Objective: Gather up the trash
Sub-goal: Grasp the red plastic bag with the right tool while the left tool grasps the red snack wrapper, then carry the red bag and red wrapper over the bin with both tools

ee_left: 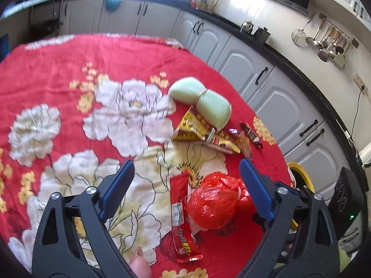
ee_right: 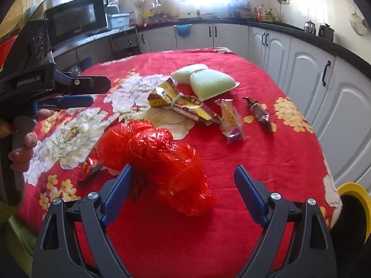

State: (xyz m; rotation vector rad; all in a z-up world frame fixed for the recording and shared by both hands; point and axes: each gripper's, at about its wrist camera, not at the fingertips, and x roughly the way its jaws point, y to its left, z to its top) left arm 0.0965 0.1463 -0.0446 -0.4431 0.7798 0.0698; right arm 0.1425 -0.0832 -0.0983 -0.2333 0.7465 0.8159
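Observation:
A crumpled red plastic bag (ee_left: 215,203) (ee_right: 157,148) lies on the red floral tablecloth (ee_left: 58,69) (ee_right: 266,162). My left gripper (ee_left: 186,163) is open above it, with the bag near its right finger. A red snack wrapper (ee_left: 182,220) (ee_right: 89,164) lies beside the bag, partly under it. Farther off are a gold wrapper (ee_left: 199,134) (ee_right: 176,99), an orange wrapper (ee_left: 243,143) (ee_right: 231,122) and a brown candy wrapper (ee_left: 251,135) (ee_right: 258,112). My right gripper (ee_right: 183,171) is open, and the bag touches its left finger. The left gripper (ee_right: 99,92) shows at the left, in a hand.
A pale green sponge pair (ee_left: 204,99) (ee_right: 208,81) lies behind the wrappers. A yellow-rimmed bin (ee_left: 299,173) (ee_right: 354,199) stands off the table's right edge. White cabinets (ee_right: 301,69) and a dark counter run along the right and back; a microwave (ee_right: 76,19) sits at back left.

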